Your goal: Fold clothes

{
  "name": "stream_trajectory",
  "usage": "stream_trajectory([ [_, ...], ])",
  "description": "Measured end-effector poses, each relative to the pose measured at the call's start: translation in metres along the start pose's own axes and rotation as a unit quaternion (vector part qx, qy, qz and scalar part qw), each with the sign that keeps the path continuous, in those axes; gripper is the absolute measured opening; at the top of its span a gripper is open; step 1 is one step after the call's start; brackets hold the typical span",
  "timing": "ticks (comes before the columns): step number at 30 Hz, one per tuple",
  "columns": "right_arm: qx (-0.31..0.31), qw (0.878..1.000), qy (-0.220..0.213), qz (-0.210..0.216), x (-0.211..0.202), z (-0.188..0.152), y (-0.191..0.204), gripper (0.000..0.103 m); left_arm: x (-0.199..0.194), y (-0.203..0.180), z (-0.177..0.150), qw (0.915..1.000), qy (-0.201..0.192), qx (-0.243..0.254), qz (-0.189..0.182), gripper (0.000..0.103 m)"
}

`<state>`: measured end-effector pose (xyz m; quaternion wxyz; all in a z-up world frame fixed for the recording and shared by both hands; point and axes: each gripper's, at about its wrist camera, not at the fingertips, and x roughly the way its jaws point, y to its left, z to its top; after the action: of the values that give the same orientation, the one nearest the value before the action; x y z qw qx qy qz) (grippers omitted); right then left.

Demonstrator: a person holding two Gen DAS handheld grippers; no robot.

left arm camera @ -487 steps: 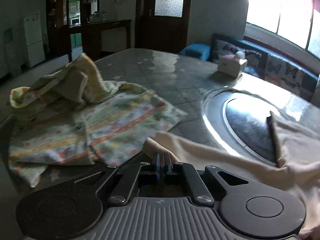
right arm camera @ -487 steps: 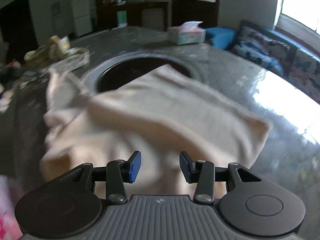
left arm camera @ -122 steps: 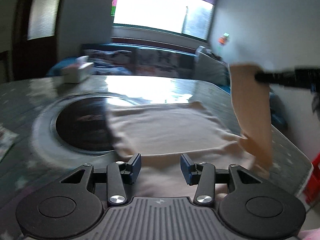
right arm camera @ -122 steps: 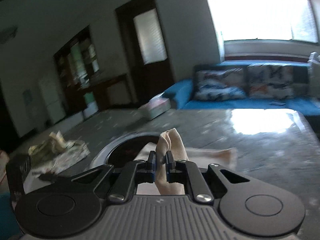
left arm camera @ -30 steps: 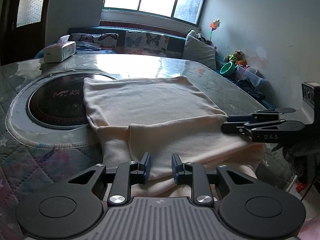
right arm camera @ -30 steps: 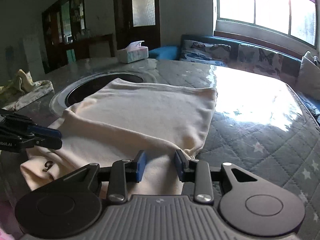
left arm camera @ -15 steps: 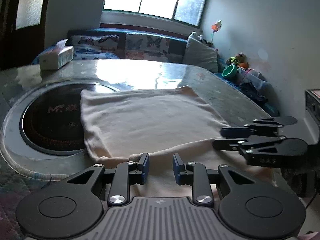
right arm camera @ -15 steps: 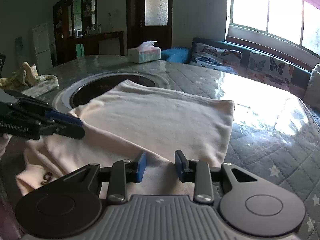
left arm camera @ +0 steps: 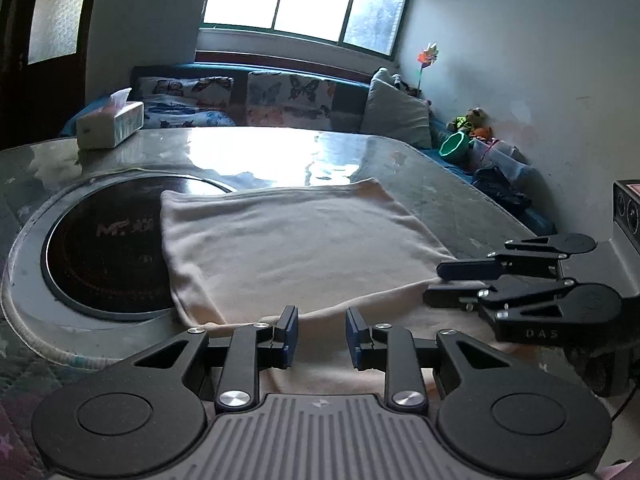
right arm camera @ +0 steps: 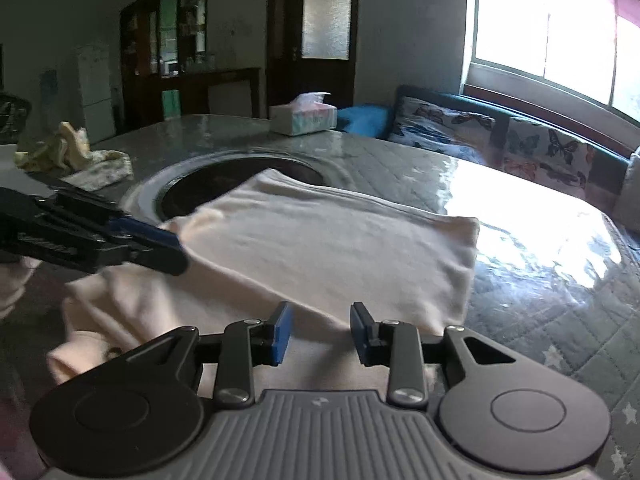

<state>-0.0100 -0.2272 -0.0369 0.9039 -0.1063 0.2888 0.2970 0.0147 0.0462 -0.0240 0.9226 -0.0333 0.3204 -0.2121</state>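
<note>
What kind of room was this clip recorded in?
Most likely a home living or dining room: a sofa with butterfly cushions under the window, a dining table with a built-in cooktop, and a tissue box.

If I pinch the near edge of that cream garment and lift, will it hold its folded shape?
Probably not. The cream garment looks soft and floppy: its near edge wrinkles and droops in layers. Lifted at one point, the folded upper layer would likely sag open. It lies partly over the smooth cooktop, so it may slide when pushed.
</note>
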Motion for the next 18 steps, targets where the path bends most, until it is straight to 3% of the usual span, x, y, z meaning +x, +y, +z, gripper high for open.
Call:
stream_trajectory([
  [7, -0.061, 0.997, 0.015, 0.04, -0.001, -0.013, 0.037, 0.035, -0.002, -0.005, -0.017, 0.9988, 0.012, 0.038, 0.028, 0.029],
  [18, -0.074, 0.996, 0.032, 0.04, -0.024, -0.02, 0.033, 0.037, -0.055, -0.017, -0.039, 0.9921, 0.03, 0.121, -0.008, 0.037],
])
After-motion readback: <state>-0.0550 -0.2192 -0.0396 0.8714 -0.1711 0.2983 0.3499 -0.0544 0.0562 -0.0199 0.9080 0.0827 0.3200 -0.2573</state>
